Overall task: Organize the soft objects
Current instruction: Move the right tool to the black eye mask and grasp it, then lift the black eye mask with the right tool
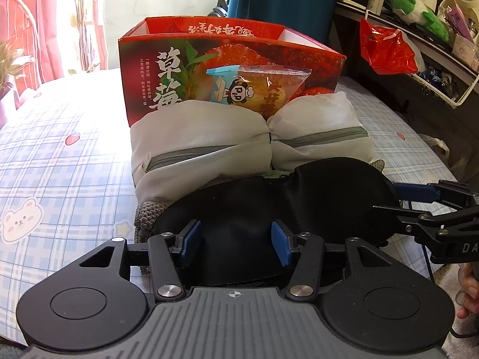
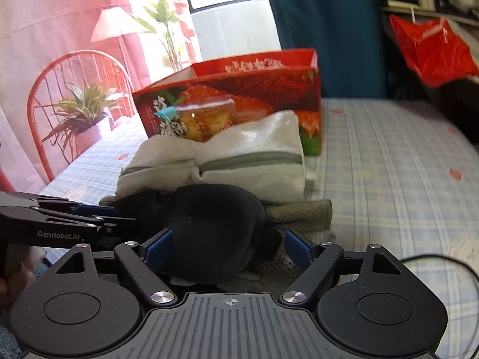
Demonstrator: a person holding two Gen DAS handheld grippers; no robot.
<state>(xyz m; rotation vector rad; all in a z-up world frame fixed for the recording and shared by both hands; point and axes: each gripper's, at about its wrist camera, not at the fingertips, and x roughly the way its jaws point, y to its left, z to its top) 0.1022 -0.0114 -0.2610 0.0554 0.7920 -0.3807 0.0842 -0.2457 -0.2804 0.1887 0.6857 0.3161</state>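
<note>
On the checked bedsheet, directly ahead of both grippers, the black eye mask lay flat atop a grey knitted cloth, just in front of the white zip pouch and the red strawberry box. A snack packet leaned against the box behind the pouch.

I noted the mask's long axis ran side to side across my left view, one lobe toward each gripper.

Left gripper: fingers about half open, straddling the mask's near edge at its middle; pads did not appear to press on the fabric. Nothing held, as far as I could tell.

Right gripper: fingers wide apart, one mask lobe lying between them, pads clear of it on both sides. View was blurred, so fine contact stayed uncertain.

My judgement: each hand sat at its own part of the mask, equally near. The coming move likely turned on both closing across the short width, then lifting together toward the box, well behind the pouch.
</note>
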